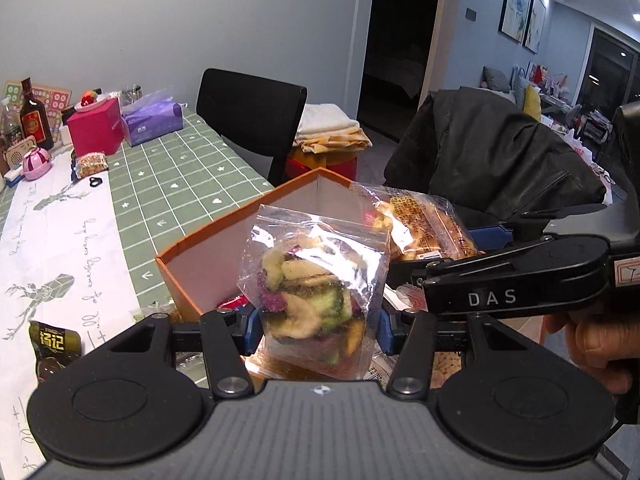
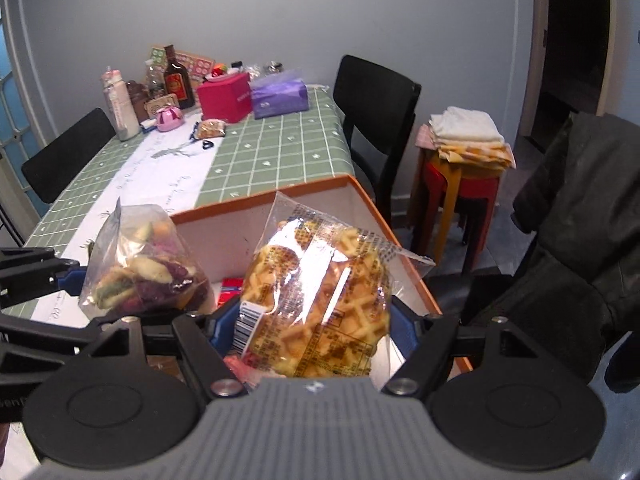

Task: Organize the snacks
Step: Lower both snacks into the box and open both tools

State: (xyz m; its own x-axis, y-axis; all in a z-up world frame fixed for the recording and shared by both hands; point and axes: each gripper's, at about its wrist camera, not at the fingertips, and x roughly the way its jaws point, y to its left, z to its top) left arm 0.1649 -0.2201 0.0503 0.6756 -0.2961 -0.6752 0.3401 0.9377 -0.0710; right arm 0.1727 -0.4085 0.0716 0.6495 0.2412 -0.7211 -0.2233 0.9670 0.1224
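Observation:
My left gripper (image 1: 318, 330) is shut on a clear bag of mixed dried fruit and vegetable chips (image 1: 316, 284) and holds it over the near side of an open orange box (image 1: 188, 248). My right gripper (image 2: 316, 328) is shut on a clear packet of waffles (image 2: 320, 292) and holds it above the same orange box (image 2: 280, 192). The right gripper (image 1: 440, 264) with the waffle packet (image 1: 424, 224) shows at the right of the left wrist view. The chip bag (image 2: 148, 264) and left gripper (image 2: 68, 276) show at the left of the right wrist view. A red packet (image 2: 230, 286) lies inside the box.
A dark snack packet (image 1: 54, 346) lies on the white runner near the left. A small nut packet (image 2: 210, 128), a pink tissue box (image 2: 226, 96), a purple tissue pack (image 2: 280, 96) and bottles (image 2: 176, 80) stand at the table's far end. Black chairs (image 2: 376, 120) and a coat-draped chair (image 2: 576, 232) flank the table.

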